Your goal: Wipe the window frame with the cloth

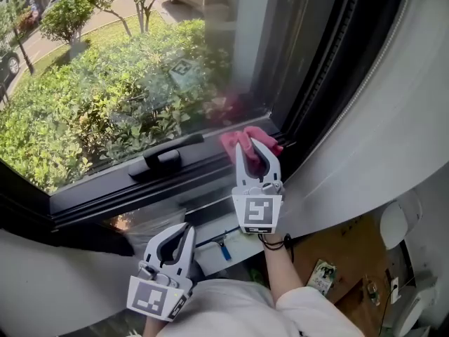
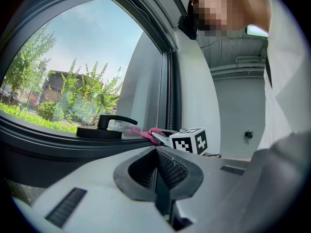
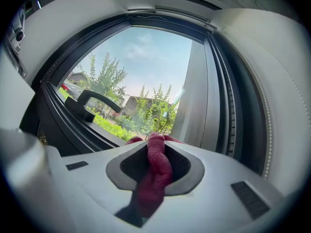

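1. The window frame (image 1: 105, 195) is running dark along the bottom of the glass. No view is showing which parts are already clean, so most of the wiping is probably left to do.
2. The upright side of the frame and a pale padded wall (image 1: 393, 139) are crowding the right corner. The open room is lying leftward along the bottom rail.
3. The handle (image 1: 163, 159) is sticking up from that rail, an edge to steer around.
4. The right gripper (image 1: 257, 149) is clamping its jaws on the cloth and pressing it at the right corner.
5. The left gripper (image 1: 178, 236) is hanging low, well apart from the frame, with its jaws closed on nothing.
6. The cloth (image 1: 238, 139), pink, is bunching against the rail.
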The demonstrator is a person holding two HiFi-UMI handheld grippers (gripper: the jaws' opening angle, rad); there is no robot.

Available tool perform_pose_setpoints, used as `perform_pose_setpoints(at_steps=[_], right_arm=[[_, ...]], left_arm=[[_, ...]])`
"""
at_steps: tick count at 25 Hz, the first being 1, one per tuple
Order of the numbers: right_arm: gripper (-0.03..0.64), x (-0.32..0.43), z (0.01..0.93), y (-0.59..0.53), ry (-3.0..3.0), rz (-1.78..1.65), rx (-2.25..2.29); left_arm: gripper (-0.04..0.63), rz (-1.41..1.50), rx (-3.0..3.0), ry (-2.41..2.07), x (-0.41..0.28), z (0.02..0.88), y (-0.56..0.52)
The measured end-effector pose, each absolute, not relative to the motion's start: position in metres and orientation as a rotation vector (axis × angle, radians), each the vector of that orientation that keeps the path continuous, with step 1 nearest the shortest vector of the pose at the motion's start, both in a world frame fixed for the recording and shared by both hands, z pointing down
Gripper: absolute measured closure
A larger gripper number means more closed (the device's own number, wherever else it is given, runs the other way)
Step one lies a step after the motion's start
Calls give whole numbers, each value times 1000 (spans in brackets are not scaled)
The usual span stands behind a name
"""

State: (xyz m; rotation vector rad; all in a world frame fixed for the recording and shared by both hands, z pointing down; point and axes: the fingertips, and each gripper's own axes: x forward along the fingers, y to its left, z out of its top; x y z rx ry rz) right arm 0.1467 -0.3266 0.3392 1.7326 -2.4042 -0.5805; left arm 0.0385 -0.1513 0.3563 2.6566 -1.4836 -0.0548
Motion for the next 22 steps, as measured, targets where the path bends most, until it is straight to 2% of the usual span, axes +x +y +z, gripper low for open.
perform_pose_setpoints(at_steps=[22], right_arm=[[537,105,336,-310,-2433,-686,1612]], left_arm=[[586,-67,2638,-1508,32,359,-152]])
